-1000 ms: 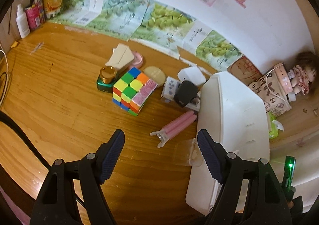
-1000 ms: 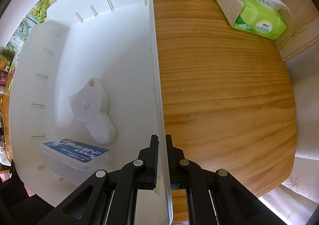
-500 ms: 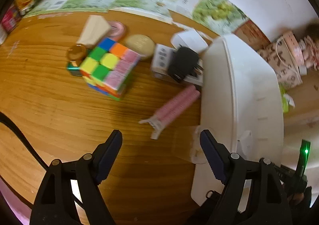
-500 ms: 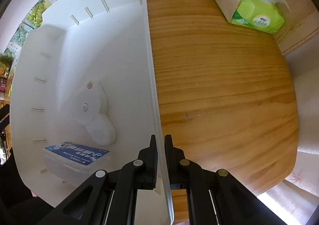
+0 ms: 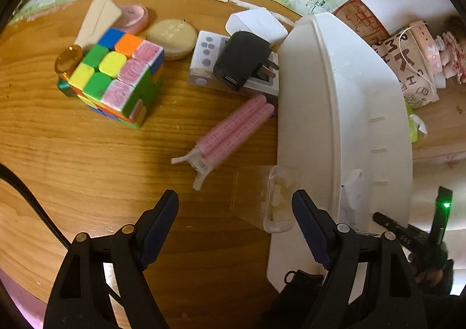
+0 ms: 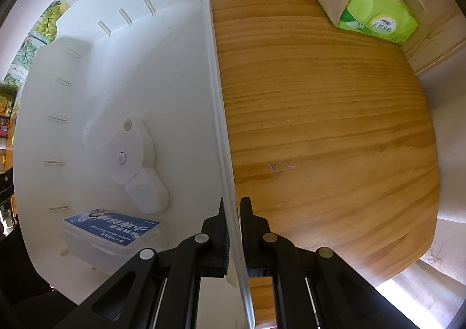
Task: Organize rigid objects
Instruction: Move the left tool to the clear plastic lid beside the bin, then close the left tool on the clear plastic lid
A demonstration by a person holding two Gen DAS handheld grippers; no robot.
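Two views, left wrist first: left gripper (image 5: 235, 214) hangs over the wooden table (image 5: 87, 154) with jaws spread wide and nothing pressed between them; a clear plastic case (image 5: 263, 198) lies on the wood just ahead of the fingertips, up against the outer wall of the white bin (image 5: 343, 113). Further out, a pink hair roller clip (image 5: 230, 132) lies diagonally beside the bin, and beyond it a black charger plug (image 5: 243, 59) rests on a white-grey box (image 5: 204, 55). A colour puzzle cube (image 5: 116, 75) stands well left of those, with a gold-capped jar (image 5: 67, 58) touching its far-left side and a round beige compact (image 5: 171, 35) behind it. Right wrist view: right gripper (image 6: 234, 215) points straight down and is clamped on the bin's side wall (image 6: 217, 96), one finger inside, one outside. Inside the bin, a blue-labelled clear box (image 6: 110, 234) lies near the gripper-side corner, next to a white moulded part (image 6: 134, 160) on the floor. Outside on the wood, a green tissue pack (image 6: 370, 5) sits at the far end, well apart from the gripper.
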